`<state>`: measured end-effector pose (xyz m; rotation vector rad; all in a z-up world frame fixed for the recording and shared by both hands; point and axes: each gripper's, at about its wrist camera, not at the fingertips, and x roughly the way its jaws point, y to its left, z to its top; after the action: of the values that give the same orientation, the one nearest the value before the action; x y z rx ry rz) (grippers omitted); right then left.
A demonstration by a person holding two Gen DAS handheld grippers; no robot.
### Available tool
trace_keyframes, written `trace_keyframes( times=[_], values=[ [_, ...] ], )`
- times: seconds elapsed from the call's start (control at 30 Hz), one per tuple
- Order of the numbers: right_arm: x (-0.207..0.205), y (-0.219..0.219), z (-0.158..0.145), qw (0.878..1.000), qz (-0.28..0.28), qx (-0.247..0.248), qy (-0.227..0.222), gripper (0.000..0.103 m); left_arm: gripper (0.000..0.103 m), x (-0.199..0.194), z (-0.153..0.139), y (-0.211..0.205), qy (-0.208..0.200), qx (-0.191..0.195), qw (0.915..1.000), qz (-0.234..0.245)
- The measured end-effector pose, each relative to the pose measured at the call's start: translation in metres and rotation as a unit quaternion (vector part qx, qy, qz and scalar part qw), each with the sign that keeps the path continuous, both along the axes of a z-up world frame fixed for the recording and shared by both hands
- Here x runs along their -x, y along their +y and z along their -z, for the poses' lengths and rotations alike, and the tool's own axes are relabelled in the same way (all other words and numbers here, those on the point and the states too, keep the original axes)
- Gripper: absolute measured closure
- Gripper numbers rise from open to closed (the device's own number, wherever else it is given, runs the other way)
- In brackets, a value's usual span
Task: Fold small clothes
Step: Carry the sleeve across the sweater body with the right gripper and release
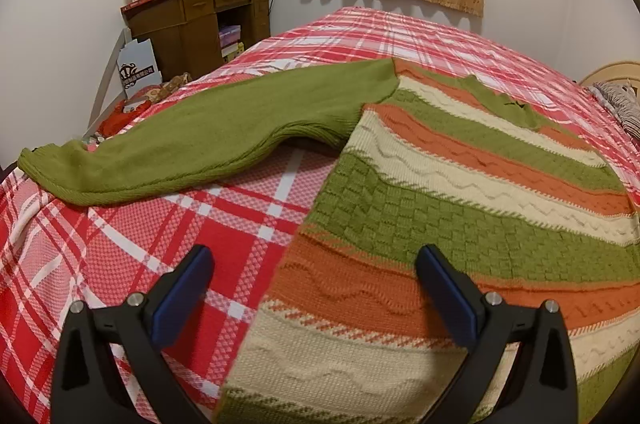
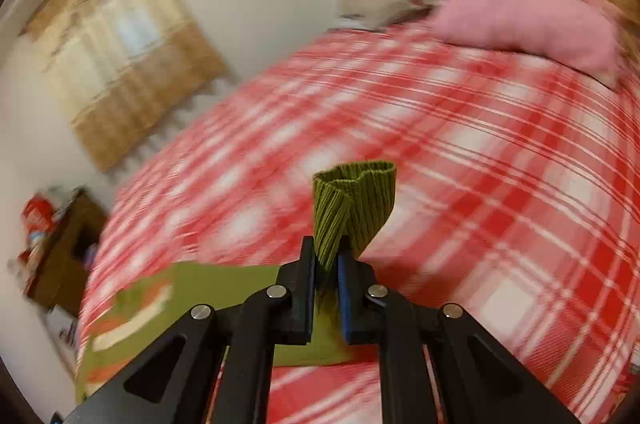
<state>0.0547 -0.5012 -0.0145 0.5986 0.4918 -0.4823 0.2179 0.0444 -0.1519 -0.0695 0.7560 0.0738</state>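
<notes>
**Sweater fold: barely started, right sleeve cuff clamped**

We are working on the bed (image 1: 132,244), red-and-white plaid cover. The sweater (image 1: 460,207) (green, orange and cream stripes) is lying flat on it, body unfolded, left sleeve (image 1: 192,139) stretched out toward the bed edge, untouched. We judge no fold is finished; both sleeves and the body fold are still to do.

We are holding the left gripper (image 1: 316,288) with jaws wide apart, over the sweater's side edge, gripping nothing. The right gripper (image 2: 325,278) is pinching the green ribbed cuff (image 2: 354,201), jaws clamped on it.

View differences: the left wrist is showing the whole garment layout and a cluttered desk (image 1: 192,23) in the corner; it is not showing the right gripper. The right wrist is showing the clamp plus a pink pillow (image 2: 528,19), but is heavily blurred.
</notes>
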Motion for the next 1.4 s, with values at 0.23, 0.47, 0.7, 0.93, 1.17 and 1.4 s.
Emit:
trace_keyframes(
  times=[0.23,0.47,0.7,0.93,1.17,1.4],
  values=[
    [-0.079,0.124,-0.038,0.987,-0.153,0.006,-0.041,0.094,0.0,0.001,0.0,0.001,-0.006,0.008,0.9999,0.003],
    [-0.17,0.253,-0.023,0.958,-0.284,-0.015,-0.041,0.094,0.0,0.004,0.001,0.003,-0.012,0.013,0.9998,0.005],
    [-0.241,0.347,0.041,0.925,-0.378,-0.046,0.006,0.093,0.0,0.005,0.001,0.004,-0.016,0.018,0.9997,0.008],
    [-0.277,0.38,0.088,0.91,-0.408,-0.058,0.042,0.094,0.0,0.006,0.001,0.005,-0.021,0.022,0.9995,0.009],
    [-0.294,0.397,0.117,0.894,-0.437,-0.091,0.051,0.09,0.0,0.006,0.001,0.005,-0.022,0.022,0.9995,0.009],
    [-0.291,0.404,0.122,0.858,-0.488,-0.153,0.051,0.06,0.0,0.006,0.002,0.005,-0.022,0.021,0.9995,0.009]
  ],
)
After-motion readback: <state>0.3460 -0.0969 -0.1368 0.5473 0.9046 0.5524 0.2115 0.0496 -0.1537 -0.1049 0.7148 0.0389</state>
